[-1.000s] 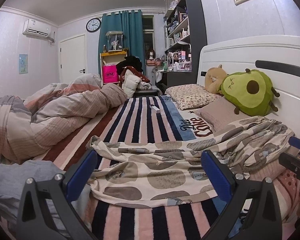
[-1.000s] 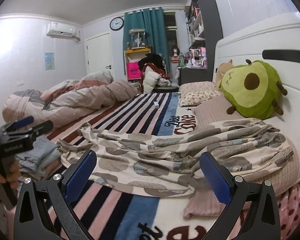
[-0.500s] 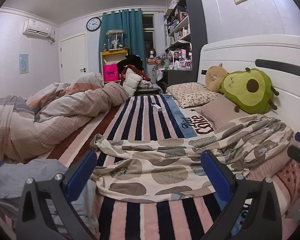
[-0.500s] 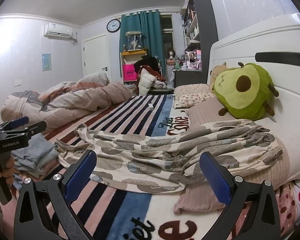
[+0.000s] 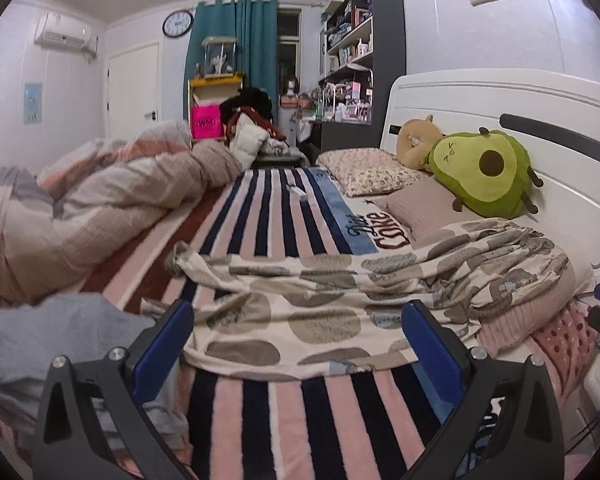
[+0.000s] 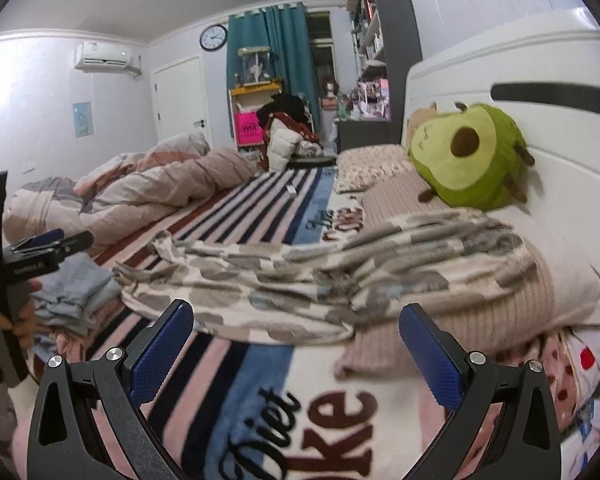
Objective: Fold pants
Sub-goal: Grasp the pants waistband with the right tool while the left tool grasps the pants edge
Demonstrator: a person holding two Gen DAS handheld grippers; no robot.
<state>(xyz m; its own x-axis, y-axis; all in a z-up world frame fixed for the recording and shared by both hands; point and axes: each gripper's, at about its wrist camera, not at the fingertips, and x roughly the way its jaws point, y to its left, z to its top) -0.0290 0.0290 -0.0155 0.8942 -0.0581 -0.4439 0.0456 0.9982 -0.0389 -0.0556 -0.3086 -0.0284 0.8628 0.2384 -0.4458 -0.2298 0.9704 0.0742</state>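
Pants lie rumpled across the striped blanket, waist end bunched up on a pillow near the headboard. Both the left tongs and right tongs hover spread wide, holding nothing. Risks, as I judge: pinching blanket along with cloth, grabbing one layer only, or dragging the avocado toy off.

My left tongs have black triangular-cutout frames with silver screws and blue textured pads; my right tongs are built the same. From the right wrist view I see the left tool side-on, black with small white lettering, gripped by my bare-skinned left hand.
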